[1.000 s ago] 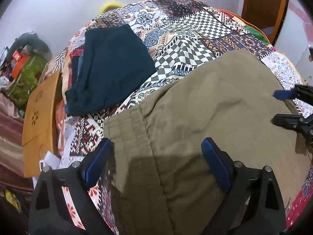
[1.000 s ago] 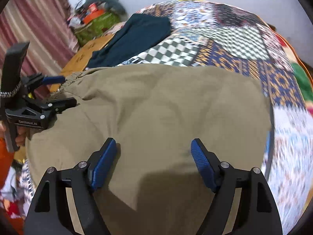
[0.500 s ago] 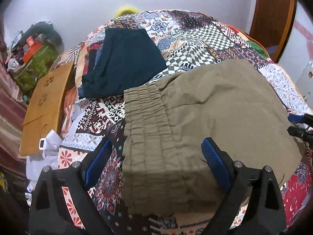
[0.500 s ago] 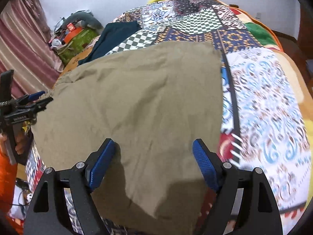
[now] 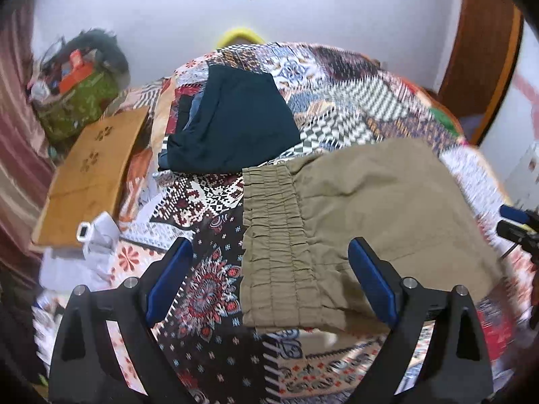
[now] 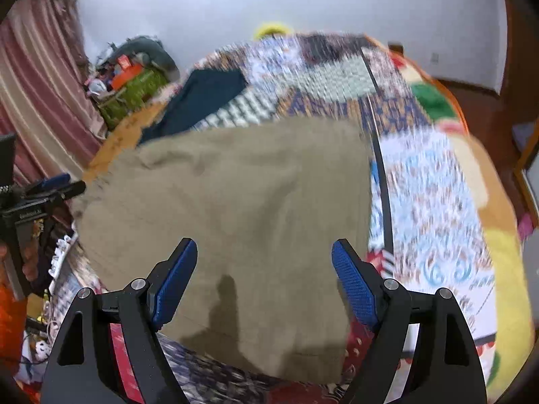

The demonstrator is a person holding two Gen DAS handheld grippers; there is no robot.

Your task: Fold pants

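Pants [image 5: 377,215], olive and already folded into a compact rectangle, lie on the quilt [image 5: 215,269] near its front edge, elastic waistband [image 5: 273,235] toward the left side. A dark garment [image 5: 232,121] lies folded beyond them, toward the far left corner. Left gripper [image 5: 269,279] hangs above the waistband, jaws spread, holding nothing. Right gripper [image 6: 264,279] hangs over the opposite end, jaws likewise spread and empty. The cloth looks light, soft and limp, likely to sag and crease when lifted; the gathered waistband and the stacked corners at the opposite end offer the firmest hold.
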